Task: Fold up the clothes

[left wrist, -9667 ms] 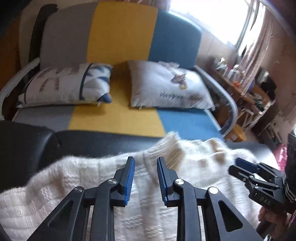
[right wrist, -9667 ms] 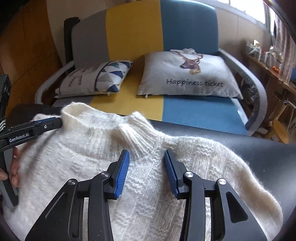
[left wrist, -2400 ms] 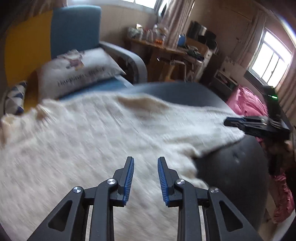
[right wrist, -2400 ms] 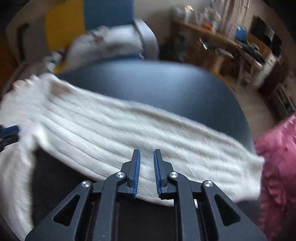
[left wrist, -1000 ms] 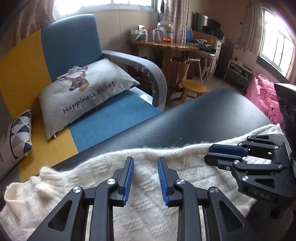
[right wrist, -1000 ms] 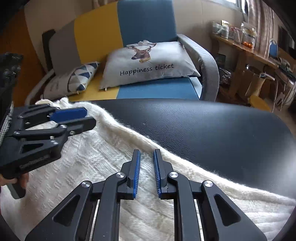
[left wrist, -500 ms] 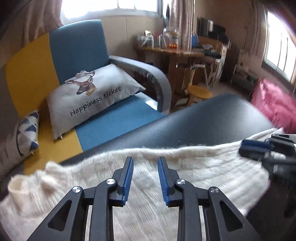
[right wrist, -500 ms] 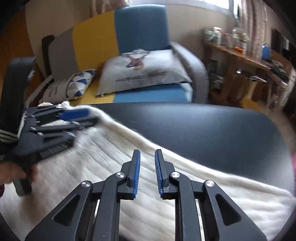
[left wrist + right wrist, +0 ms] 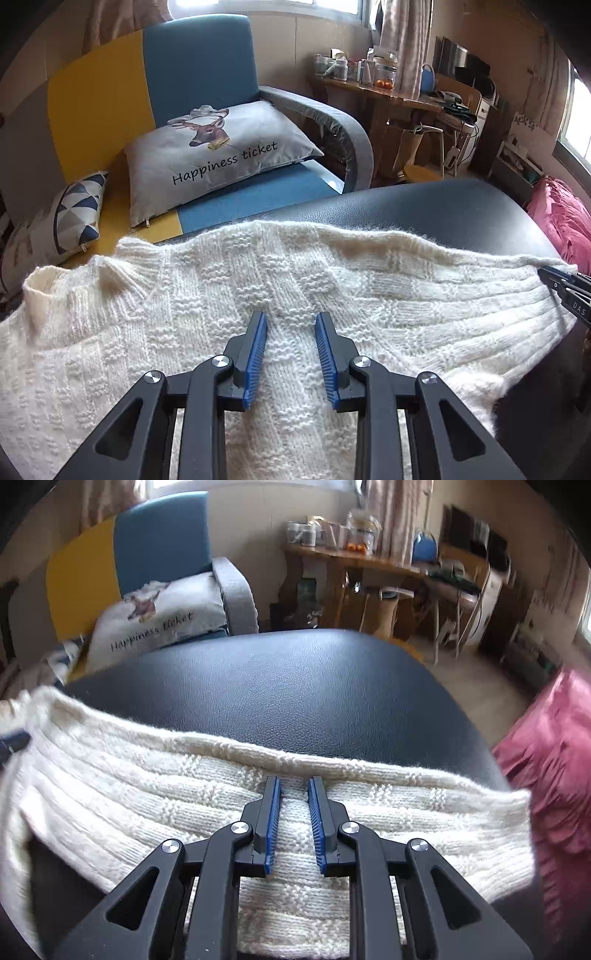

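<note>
- The left gripper (image 9: 290,356) is hovering low in its frame with its blue-padded fingers (image 9: 255,356) spread apart, gripping nothing, over the white sweater (image 9: 229,295).
- The right gripper (image 9: 294,825) is sitting at lower centre of its frame, fingers only a narrow gap apart, over knit; whether they are pinching it I cannot tell.
- The sweater is lying across the dark table (image 9: 288,686).
- A sofa (image 9: 207,70) with a deer pillow (image 9: 218,147) is filling the upper left.

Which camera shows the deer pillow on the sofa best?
The left wrist view: the deer pillow is sharp and whole, its "Happiness ticket" lettering readable. The right wrist view shows it smaller, blurred, off to the left.
</note>
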### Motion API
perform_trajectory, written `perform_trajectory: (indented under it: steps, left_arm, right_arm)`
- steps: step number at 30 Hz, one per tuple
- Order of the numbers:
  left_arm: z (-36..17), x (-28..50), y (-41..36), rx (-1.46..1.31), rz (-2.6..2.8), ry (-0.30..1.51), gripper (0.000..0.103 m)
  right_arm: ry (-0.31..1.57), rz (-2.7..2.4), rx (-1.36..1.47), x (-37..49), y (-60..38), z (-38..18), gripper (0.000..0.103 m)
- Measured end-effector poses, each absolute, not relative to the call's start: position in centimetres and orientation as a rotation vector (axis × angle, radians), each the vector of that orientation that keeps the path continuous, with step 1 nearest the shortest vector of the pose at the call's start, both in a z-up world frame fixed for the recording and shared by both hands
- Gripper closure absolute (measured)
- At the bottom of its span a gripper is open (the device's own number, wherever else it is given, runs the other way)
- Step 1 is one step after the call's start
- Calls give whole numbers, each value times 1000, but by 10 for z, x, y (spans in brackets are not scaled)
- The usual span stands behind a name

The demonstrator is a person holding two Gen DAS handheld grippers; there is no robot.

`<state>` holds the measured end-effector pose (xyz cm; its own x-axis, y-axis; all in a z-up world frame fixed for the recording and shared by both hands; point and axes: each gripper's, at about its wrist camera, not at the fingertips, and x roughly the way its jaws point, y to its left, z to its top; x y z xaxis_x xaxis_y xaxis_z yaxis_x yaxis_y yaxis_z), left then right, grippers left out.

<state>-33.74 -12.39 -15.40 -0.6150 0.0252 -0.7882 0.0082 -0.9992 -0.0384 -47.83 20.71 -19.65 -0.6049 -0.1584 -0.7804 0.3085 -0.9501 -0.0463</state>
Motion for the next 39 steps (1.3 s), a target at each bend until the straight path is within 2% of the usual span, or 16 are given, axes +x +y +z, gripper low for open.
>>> perform_trajectory:
  steps: [3, 7, 13, 17, 20, 26, 32, 33, 34, 36, 39]
  left_arm:
    - [-140, -319, -123, -1299, 2817, -73, 76]
    - [-126, -287, -120, -1218, 2813, -75, 76]
    - [-129, -250, -117, -1232, 2802, -101, 75]
    - [-140, -235, -113, -1281, 2786, -100, 75]
    - [-149, -229, -111, -1319, 2771, -112, 75]
    - [-145, -214, -107, -1291, 2722, -196, 75]
    - [-139, -205, -81, -1251, 2647, -134, 75]
    - [-139, -204, -74, -1247, 2626, -116, 75]
    - [-141, -203, -68, -1250, 2608, -103, 75]
    - [-144, -200, -59, -1259, 2583, -91, 75]
    - [-150, -196, -50, -1267, 2571, -108, 75]
  right_arm:
    - [168, -2544, 1310, -486, 221, -182, 85]
    - [203, -2618, 1231, -466, 253, -165, 85]
    - [97, -2669, 1351, -456, 306, -179, 85]
    - [32, -2680, 1302, -452, 314, -186, 83]
    - [77, -2714, 1281, -451, 304, -189, 83]
    - [-57, -2685, 1277, -449, 317, -188, 82]
    - [142, -2579, 1224, -434, 265, -176, 78]
    - [173, -2556, 1213, -431, 255, -174, 73]
    - [203, -2533, 1202, -428, 245, -172, 59]
    - [262, -2485, 1180, -422, 225, -167, 42]
    - [347, -2411, 1146, -413, 195, -160, 40]
